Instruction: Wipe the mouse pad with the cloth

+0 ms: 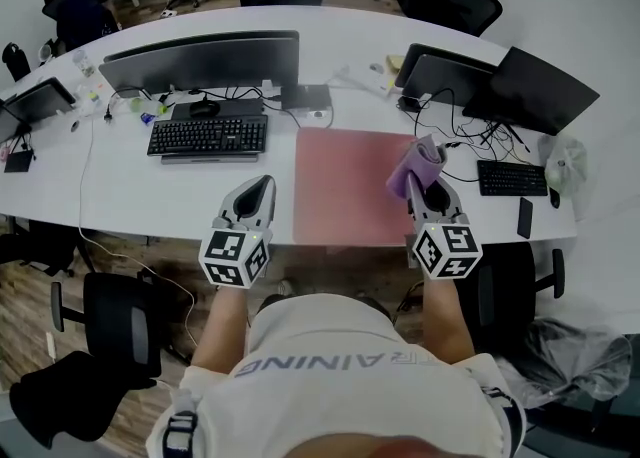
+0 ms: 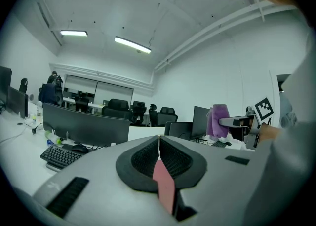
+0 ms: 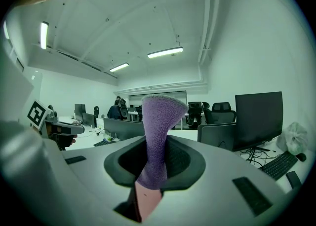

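Note:
A pink mouse pad (image 1: 345, 186) lies flat on the white desk (image 1: 110, 186), between the two grippers. My right gripper (image 1: 427, 189) hovers over the pad's right edge, shut on a purple cloth (image 1: 416, 165) that sticks up from the jaws; the right gripper view shows the cloth (image 3: 158, 136) clamped upright between them. My left gripper (image 1: 258, 187) is held just left of the pad, above the desk's front edge, its jaws shut with nothing in them. In the left gripper view the cloth (image 2: 217, 120) shows at the right.
A black keyboard (image 1: 208, 135) and mouse (image 1: 204, 106) lie left of the pad, under a wide monitor (image 1: 200, 60). Laptops or monitors (image 1: 500, 81), cables and a second keyboard (image 1: 511, 177) crowd the right. Office chairs (image 1: 110, 321) stand below the desk.

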### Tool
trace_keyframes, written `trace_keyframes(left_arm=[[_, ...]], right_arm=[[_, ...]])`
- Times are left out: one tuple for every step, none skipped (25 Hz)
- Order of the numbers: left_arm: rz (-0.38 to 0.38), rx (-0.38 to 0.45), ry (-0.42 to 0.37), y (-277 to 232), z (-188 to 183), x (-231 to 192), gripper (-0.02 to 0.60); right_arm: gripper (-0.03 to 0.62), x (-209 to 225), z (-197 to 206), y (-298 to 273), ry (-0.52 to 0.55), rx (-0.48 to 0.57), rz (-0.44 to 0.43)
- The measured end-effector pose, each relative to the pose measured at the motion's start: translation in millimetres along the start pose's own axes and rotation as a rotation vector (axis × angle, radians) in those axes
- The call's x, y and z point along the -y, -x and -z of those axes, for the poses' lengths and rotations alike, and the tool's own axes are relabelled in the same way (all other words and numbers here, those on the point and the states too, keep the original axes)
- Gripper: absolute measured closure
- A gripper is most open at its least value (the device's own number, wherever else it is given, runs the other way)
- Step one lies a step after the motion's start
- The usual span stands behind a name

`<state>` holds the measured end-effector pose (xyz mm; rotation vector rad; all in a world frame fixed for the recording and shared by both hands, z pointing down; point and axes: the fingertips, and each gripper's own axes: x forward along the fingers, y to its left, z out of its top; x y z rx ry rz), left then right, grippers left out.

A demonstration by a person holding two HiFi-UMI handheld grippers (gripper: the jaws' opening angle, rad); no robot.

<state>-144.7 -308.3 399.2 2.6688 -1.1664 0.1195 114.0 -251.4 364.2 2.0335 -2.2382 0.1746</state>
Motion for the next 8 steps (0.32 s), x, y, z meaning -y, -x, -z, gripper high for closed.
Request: trace_keyframes(left_arm=[[0.002, 0.001, -0.001, -1.3, -0.3, 2.3, 0.549], [0.004, 0.003, 0.000, -2.5, -0.7, 4.6, 0.549], [0.005, 0.005, 0.000, -3.4, -1.3, 6.8, 0.549], [0.006, 0.007, 0.000, -4.1, -1.8, 8.8, 0.549], [0.006, 0.008, -0.001, -4.7, -2.3, 10.7, 0.549], [0.007, 0.009, -0.002, -5.2, -2.8, 12.6, 0.549], [0.008, 0.010, -0.003, -5.7, -3.3, 14.5, 0.549], [0.009, 0.010, -0.004, -6.2, -3.8, 16.4, 0.549]], right_arm=[[0.497, 1.9, 0.3, 0.5, 0.001, -0.001, -0.001], [0.497, 3.8, 0.6, 1.0, 0.002, -0.002, -0.001], [0.497, 5.5, 0.9, 1.6, 0.004, -0.003, -0.002], [0.497, 6.9, 1.1, 2.3, 0.005, -0.004, -0.002], [0.497, 8.1, 1.2, 3.0, 0.007, -0.005, -0.003], [0.497, 9.2, 1.2, 3.9, 0.008, -0.006, -0.003], [0.497, 10.2, 1.1, 4.8, 0.009, -0.006, -0.004], [0.497, 11.3, 1.1, 5.7, 0.011, -0.007, -0.004]])
